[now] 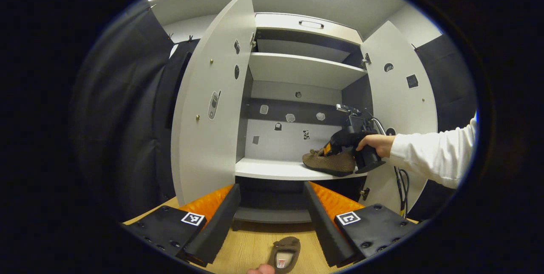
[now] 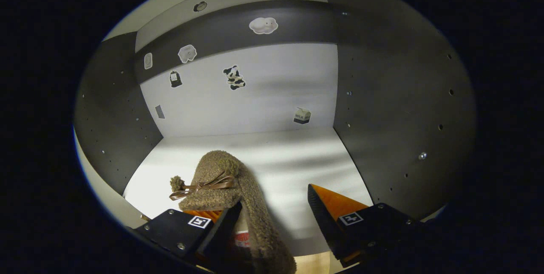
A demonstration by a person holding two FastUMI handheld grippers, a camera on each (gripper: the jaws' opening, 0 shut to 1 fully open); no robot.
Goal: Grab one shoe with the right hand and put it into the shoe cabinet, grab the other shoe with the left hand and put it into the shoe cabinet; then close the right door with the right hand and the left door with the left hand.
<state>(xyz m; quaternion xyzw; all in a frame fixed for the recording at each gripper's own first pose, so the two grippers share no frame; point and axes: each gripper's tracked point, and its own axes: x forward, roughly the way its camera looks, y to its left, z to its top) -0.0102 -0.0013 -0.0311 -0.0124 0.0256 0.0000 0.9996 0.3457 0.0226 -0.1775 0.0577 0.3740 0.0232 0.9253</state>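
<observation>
A fuzzy brown shoe (image 1: 333,164) with a small bow lies on the white middle shelf (image 1: 263,170) of the shoe cabinet, at its right end. In the left gripper view a hand in a white sleeve holds my right gripper (image 1: 328,148) right at that shoe. The right gripper view has the shoe (image 2: 238,189) resting on the shelf (image 2: 289,151) against one finger; the other finger stands well clear, so my right gripper (image 2: 274,195) is open. The second shoe (image 1: 285,253) lies on the wooden floor below my open left gripper (image 1: 271,185).
Both cabinet doors stand open: the left door (image 1: 208,117) and the right door (image 1: 403,95). An upper shelf (image 1: 297,68) sits above the middle one, and a low dark compartment (image 1: 272,197) sits below it. Stickers dot the back panel (image 2: 255,95). A cable (image 1: 401,189) hangs under the sleeve.
</observation>
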